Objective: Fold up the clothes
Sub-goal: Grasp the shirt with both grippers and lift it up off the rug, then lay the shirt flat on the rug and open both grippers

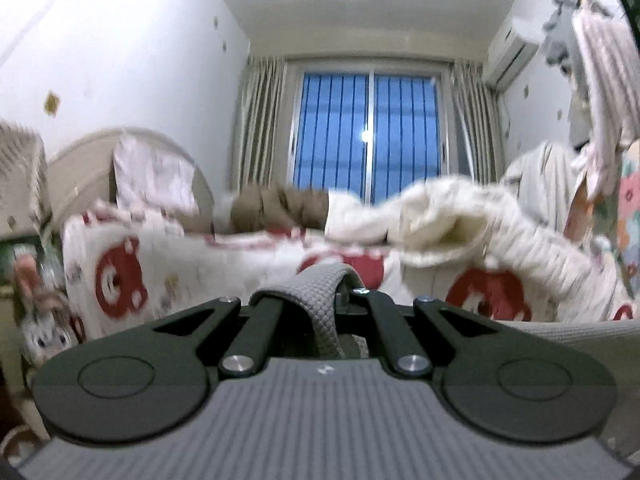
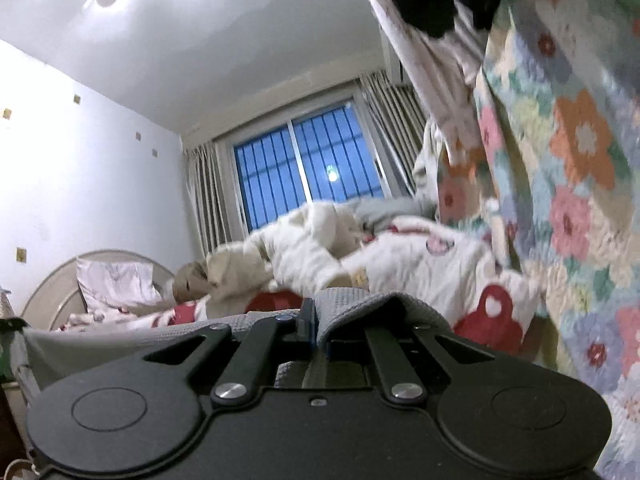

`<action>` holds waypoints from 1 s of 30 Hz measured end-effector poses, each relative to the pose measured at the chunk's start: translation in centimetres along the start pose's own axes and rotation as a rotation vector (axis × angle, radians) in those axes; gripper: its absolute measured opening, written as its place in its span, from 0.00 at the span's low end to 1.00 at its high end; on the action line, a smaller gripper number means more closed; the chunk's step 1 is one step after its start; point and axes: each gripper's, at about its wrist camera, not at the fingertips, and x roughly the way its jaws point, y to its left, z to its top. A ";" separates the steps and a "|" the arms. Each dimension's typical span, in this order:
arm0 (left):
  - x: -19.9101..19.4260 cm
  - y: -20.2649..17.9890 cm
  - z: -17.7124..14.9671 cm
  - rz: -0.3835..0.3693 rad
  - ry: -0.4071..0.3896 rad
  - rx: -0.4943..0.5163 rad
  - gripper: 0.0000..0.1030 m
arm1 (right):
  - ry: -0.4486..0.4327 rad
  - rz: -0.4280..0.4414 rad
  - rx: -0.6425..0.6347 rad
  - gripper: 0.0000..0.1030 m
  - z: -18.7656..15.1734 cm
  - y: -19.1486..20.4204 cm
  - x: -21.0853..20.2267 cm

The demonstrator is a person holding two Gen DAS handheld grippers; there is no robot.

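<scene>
Grey waffle cloth [image 1: 320,300] (no readable label) pinched in both grippers' jaws.

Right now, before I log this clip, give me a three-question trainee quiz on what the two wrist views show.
1. True or false: both the left gripper and the right gripper are pinching the grey waffle-knit cloth.
2. Which print covers the bedspread ahead? A) blue stripes B) red bears C) green leaves
3. Fill in: hanging at the right of the right wrist view is a ___-patterned quilt.

Key: 1 true; 2 B; 3 flower
</scene>
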 end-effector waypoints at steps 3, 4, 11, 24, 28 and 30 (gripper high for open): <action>-3.7 0.1 1.5 -0.019 -0.043 -0.018 0.02 | -0.056 0.004 -0.023 0.06 0.9 0.6 -2.5; -4.5 0.1 1.9 -0.024 -0.048 -0.021 0.02 | -0.075 0.006 -0.033 0.06 1.3 0.8 -3.2; -1.8 0.1 -2.9 -0.029 0.173 -0.028 0.02 | 0.067 0.044 0.010 0.06 -0.6 -2.1 -1.6; 24.0 1.3 -37.6 0.060 0.947 -0.110 0.02 | 0.860 -0.243 0.092 0.05 -26.2 -14.8 21.8; 29.3 1.3 -45.1 0.068 1.033 -0.155 0.02 | 1.081 -0.352 0.167 0.07 -34.4 -19.0 28.9; 29.8 0.9 -47.6 0.078 1.059 -0.117 0.02 | 1.162 -0.428 0.217 0.05 -36.9 -20.9 30.4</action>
